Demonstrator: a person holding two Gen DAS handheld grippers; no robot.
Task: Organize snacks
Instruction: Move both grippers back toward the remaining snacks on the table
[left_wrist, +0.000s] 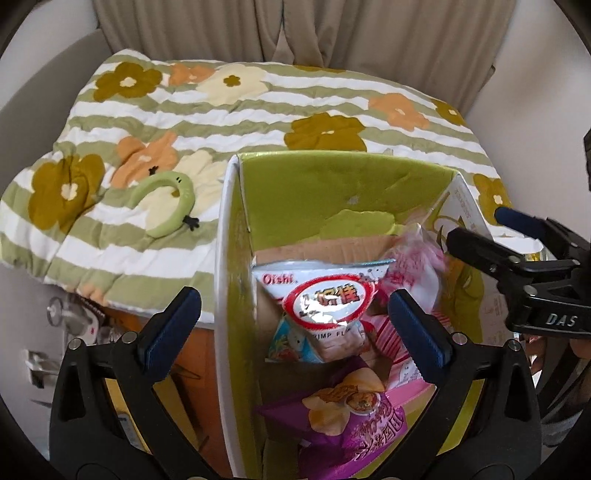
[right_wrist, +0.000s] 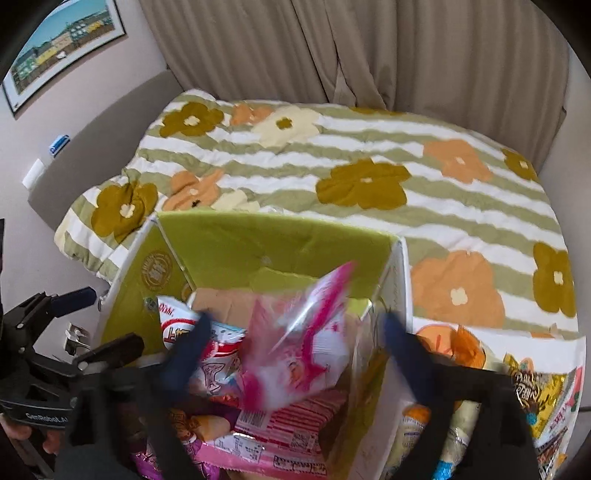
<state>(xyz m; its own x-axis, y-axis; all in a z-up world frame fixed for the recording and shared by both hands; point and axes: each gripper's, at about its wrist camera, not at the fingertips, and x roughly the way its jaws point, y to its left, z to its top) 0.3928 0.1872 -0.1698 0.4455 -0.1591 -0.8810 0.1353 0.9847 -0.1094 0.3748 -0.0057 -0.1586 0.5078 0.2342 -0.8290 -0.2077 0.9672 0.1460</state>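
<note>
The right claw is spread over the box, a blurred pink packet between its fingers, apparently dropping in. The left claw, also spread, straddles the box wall. Best let the packet settle flat before fetching snacks lying right of the box.
</note>
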